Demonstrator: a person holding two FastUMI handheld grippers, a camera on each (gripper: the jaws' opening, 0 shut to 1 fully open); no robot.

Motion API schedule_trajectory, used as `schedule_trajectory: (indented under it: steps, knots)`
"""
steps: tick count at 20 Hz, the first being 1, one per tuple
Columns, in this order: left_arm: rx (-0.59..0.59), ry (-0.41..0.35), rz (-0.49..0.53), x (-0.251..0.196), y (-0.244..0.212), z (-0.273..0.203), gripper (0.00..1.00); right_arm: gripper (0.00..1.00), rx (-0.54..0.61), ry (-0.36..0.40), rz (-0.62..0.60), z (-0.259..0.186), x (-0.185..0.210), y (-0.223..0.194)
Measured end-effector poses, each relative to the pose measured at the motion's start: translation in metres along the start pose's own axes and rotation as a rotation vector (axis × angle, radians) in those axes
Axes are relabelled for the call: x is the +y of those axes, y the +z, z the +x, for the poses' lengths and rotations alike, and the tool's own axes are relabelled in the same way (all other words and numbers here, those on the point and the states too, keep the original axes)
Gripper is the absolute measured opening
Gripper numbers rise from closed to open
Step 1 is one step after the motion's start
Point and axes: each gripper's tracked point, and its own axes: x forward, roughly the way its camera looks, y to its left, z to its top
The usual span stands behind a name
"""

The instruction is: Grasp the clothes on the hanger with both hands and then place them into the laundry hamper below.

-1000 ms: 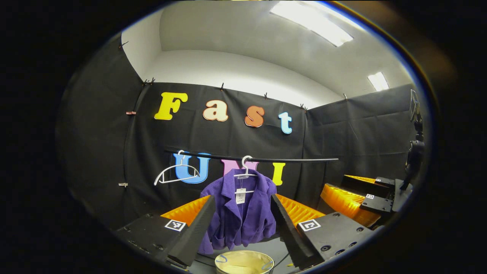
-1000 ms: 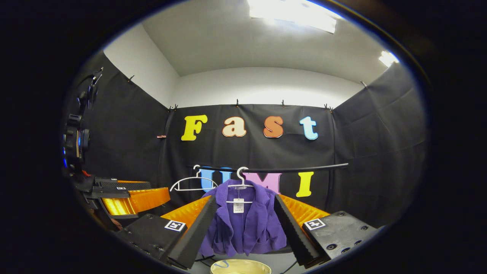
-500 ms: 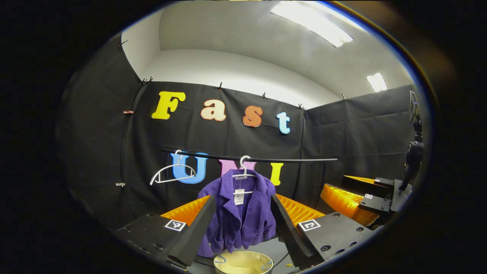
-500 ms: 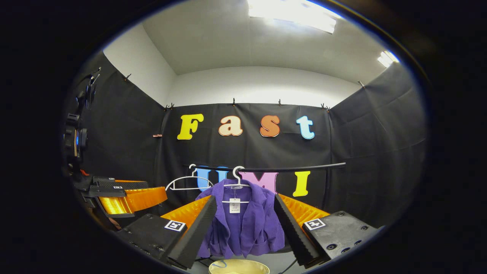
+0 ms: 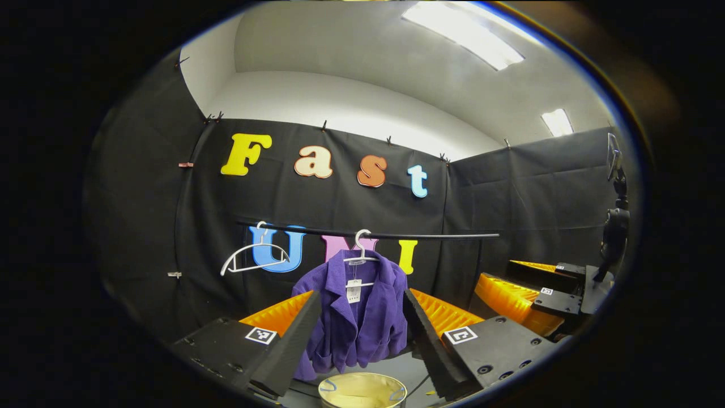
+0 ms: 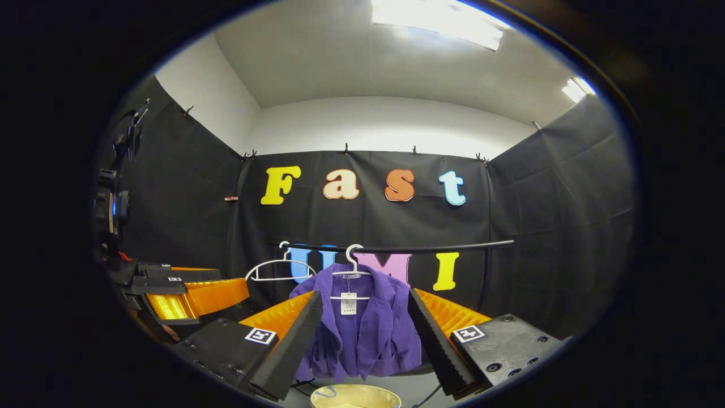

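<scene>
A purple jacket point(image 5: 357, 317) point(image 6: 362, 328) with a white tag hangs on a white hanger point(image 5: 360, 249) point(image 6: 352, 262) from a black rail point(image 5: 430, 236) point(image 6: 442, 247). Below it stands a pale yellow hamper point(image 5: 362, 391) point(image 6: 354, 396), its rim at the bottom edge. My left gripper point(image 5: 359, 334) is open, well short of the jacket, which shows between its fingers. My right gripper point(image 6: 362, 334) is open too, also framing the jacket from a distance. In the left gripper view the right gripper point(image 5: 538, 294) shows at the far right. In the right gripper view the left gripper point(image 6: 181, 292) shows at the left.
An empty white hanger point(image 5: 255, 258) point(image 6: 277, 269) hangs on the rail left of the jacket. Black cloth walls close the booth behind and at both sides. A camera on a stand point(image 5: 614, 226) rises at the right edge of the left gripper view.
Both views have drifted slightly: the jacket and rail sit a little further left in each view. Both grippers stay open and nothing has been taken hold of.
</scene>
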Motion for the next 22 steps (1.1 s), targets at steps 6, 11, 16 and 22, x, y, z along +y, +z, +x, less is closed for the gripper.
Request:
schedule_trajectory:
  steps: [6, 11, 16, 22]
  knots:
    - [0.011, -0.034, 0.0, 0.011, -0.003, -0.006, 0.92, 0.97, 0.012, -0.027, -0.006, -0.004, 0.015, -0.007]
    - [0.021, -0.068, 0.001, 0.018, -0.008, -0.011, 0.92, 0.97, 0.01, -0.05, -0.01, -0.004, 0.025, -0.012]
    - [0.036, -0.08, -0.003, 0.02, -0.018, 0.003, 0.91, 0.97, 0.023, -0.045, -0.011, 0.011, 0.026, -0.026]
    - [0.057, -0.077, 0.01, 0.019, -0.036, 0.056, 0.92, 0.97, 0.024, 0.0, 0.011, 0.067, 0.01, -0.054]
